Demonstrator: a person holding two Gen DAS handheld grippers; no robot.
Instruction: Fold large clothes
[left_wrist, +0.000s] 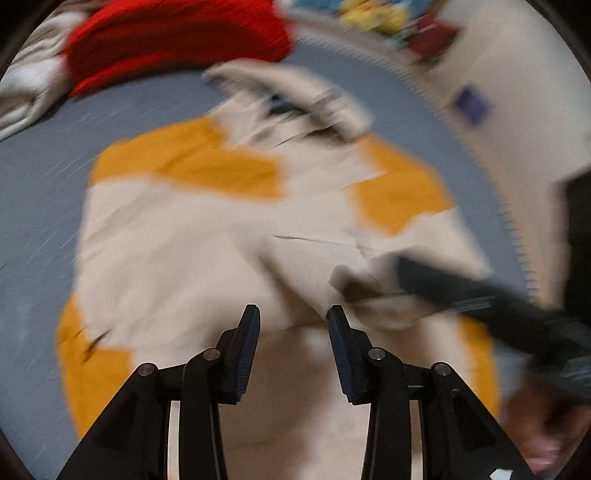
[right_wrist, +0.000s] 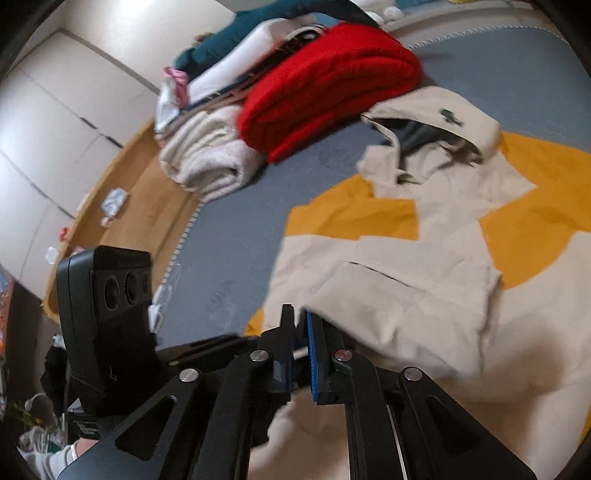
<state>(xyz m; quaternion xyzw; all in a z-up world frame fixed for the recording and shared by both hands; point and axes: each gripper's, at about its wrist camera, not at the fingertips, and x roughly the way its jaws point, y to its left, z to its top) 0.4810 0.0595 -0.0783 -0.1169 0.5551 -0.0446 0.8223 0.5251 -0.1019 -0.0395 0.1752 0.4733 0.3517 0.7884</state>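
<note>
- A cream and mustard-yellow hooded jacket (left_wrist: 207, 236) lies spread over a grey-blue mat (left_wrist: 33, 192), filling the middle of the left wrist view.
- Its hood (right_wrist: 436, 114) sits at the top, open and crumpled, with a dark lining showing inside.
- The cloth looks thin and smooth, creased in soft folds; the yellow panels are sharp-edged blocks across the shoulders and sleeves.
- A straight slit pocket (right_wrist: 373, 271) runs across the cream front.
- In the right wrist view the jacket takes the right half of the frame, with the lower hem bunched up at the bottom.
- The left hand-held gripper (left_wrist: 291, 314) hangs over the cream lower part, jaws partly apart, nothing between the pads.
- The right hand-held gripper (right_wrist: 297, 317) has its jaws close together, a narrow slit between them; a cream fold lies right at the tips, but I cannot tell whether cloth is pinched.
- Upper left of the mat: a folded red knit (right_wrist: 328, 85), thick and ribbed, beside a fluffy rolled white towel (right_wrist: 207, 162).
- Wooden floor (right_wrist: 147, 192) shows beyond the mat's stitched edge.
</note>
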